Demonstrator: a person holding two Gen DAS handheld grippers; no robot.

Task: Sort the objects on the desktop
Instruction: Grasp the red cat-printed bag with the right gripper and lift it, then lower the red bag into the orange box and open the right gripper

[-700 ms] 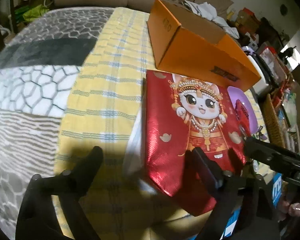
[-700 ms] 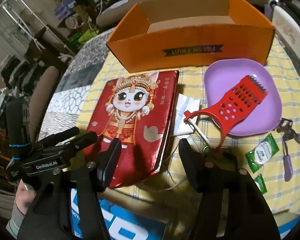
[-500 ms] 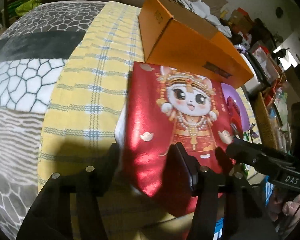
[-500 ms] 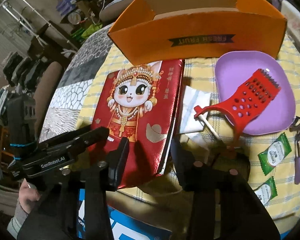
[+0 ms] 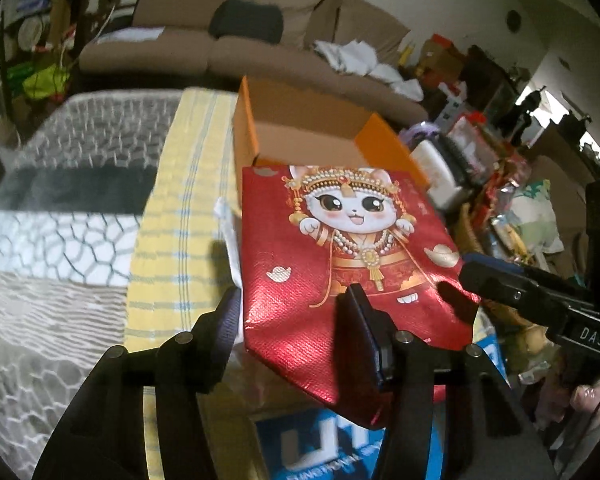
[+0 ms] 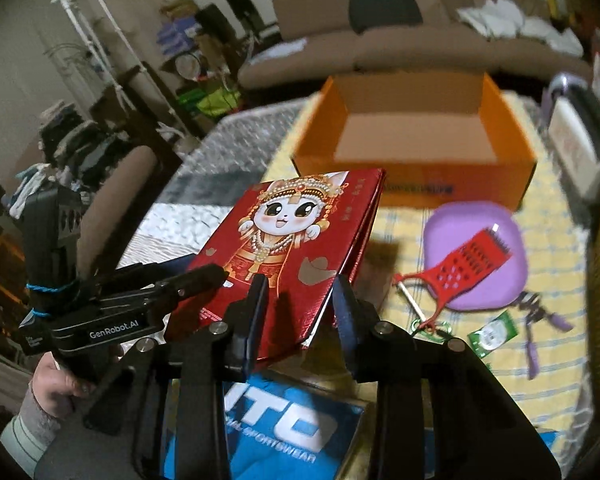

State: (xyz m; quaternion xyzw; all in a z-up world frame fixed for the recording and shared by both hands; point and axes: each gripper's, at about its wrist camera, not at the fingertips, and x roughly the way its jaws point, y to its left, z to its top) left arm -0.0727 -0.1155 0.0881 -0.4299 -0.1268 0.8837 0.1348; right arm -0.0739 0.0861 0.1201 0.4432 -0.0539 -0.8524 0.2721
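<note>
A red foil gift bag with a cartoon cat [image 5: 340, 248] [image 6: 296, 240] is lifted off the yellow checked cloth [image 5: 172, 240], tilted, with both grippers holding its near edge. My left gripper [image 5: 292, 316] is shut on the bag's left near corner. My right gripper [image 6: 300, 300] is shut on its right near corner; it also shows in the left wrist view [image 5: 460, 280]. The open orange box [image 6: 412, 148] [image 5: 308, 136] stands empty just beyond the bag.
A purple plate [image 6: 476, 256] with a red grater [image 6: 468, 268] lies right of the bag. Green sachets [image 6: 492, 332], keys [image 6: 536, 312] and a white paper [image 5: 230, 232] lie on the cloth. A blue box [image 6: 284, 432] sits below the table edge.
Both grippers closed on the red bag's near edge and lifted it off the cloth toward the orange box. Both cameras rose and tilted up.
</note>
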